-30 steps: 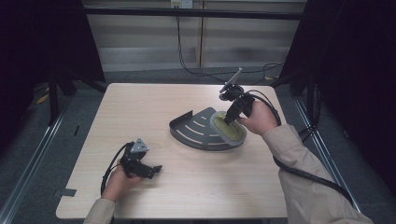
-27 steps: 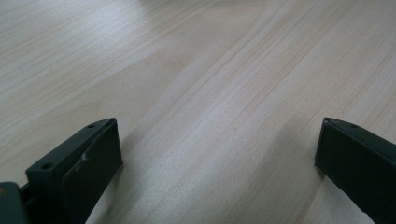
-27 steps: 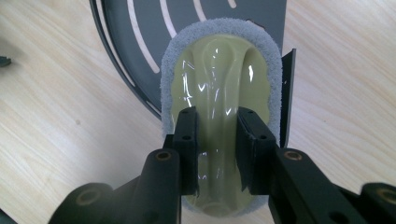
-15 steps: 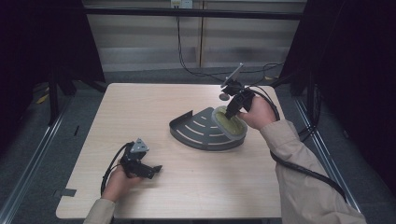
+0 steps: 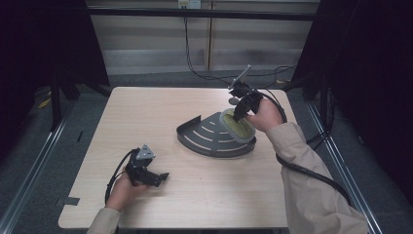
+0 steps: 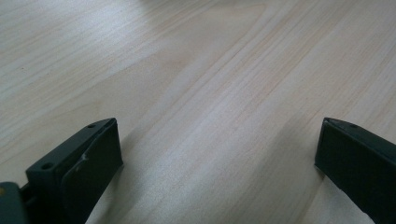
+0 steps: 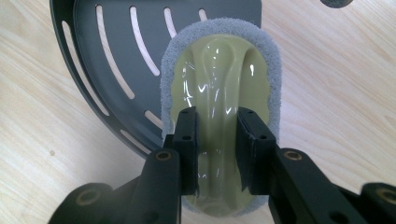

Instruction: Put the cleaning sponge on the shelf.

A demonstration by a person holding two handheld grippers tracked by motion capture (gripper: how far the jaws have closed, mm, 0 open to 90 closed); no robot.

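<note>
A: Where's the scrubber (image 7: 219, 70)?
B: On the dark slotted corner tray's (image 5: 204, 136) right edge, its ridged handle pinched by the right gripper (image 7: 217, 135).
A: And the left gripper (image 6: 215, 154)?
B: Low over bare table (image 6: 196, 70), jaws wide apart, holding nothing

The person wears a beige long-sleeved jacket; the right sleeve (image 5: 311, 180) is wide and creased, and the left cuff (image 5: 100, 225) shows at 7 o'clock in the high view. Each hand carries a black gripper. The left gripper (image 5: 160, 176) has a grey three-cornered plate (image 5: 145, 154) on top and a black looping cable (image 5: 116, 174). The right gripper (image 7: 217, 135) has matte black jaws with small round screw holes, and a thick black cable (image 5: 311, 173) runs along the sleeve.
</note>
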